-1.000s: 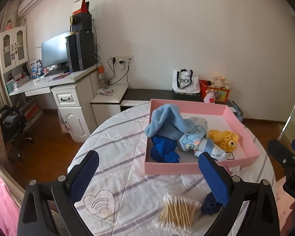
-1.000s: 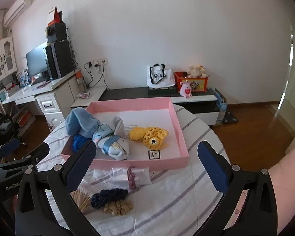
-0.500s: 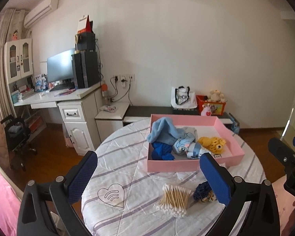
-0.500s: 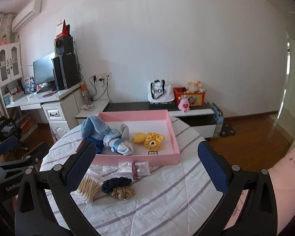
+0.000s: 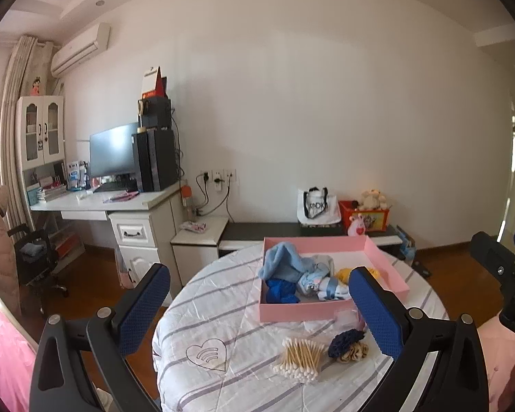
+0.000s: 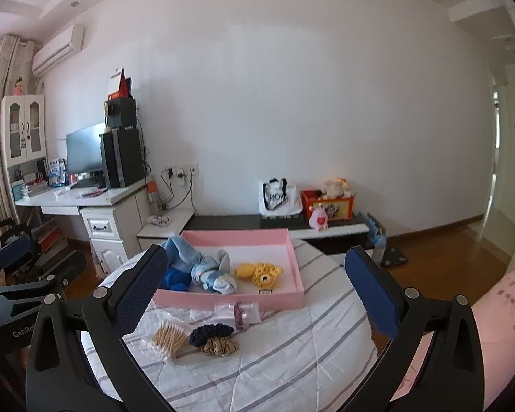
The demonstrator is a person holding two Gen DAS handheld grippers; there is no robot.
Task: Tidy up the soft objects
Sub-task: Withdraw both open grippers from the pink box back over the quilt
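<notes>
Tray (image 6: 293,257) on table (image 6: 292,353), far side; cotton swabs (image 6: 168,338), scrunchies (image 6: 216,338) before it.

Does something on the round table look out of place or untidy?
Yes. Two scrunchies, dark blue and tan, lie outside the pink tray on the tablecloth, beside the cotton swabs. In the tray, the blue clothes lie in a crumpled heap.

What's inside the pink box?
The pink box holds a light blue cloth, a dark blue item, a rolled blue-and-white piece and a yellow toy. Anything beneath the pile is hidden.
</notes>
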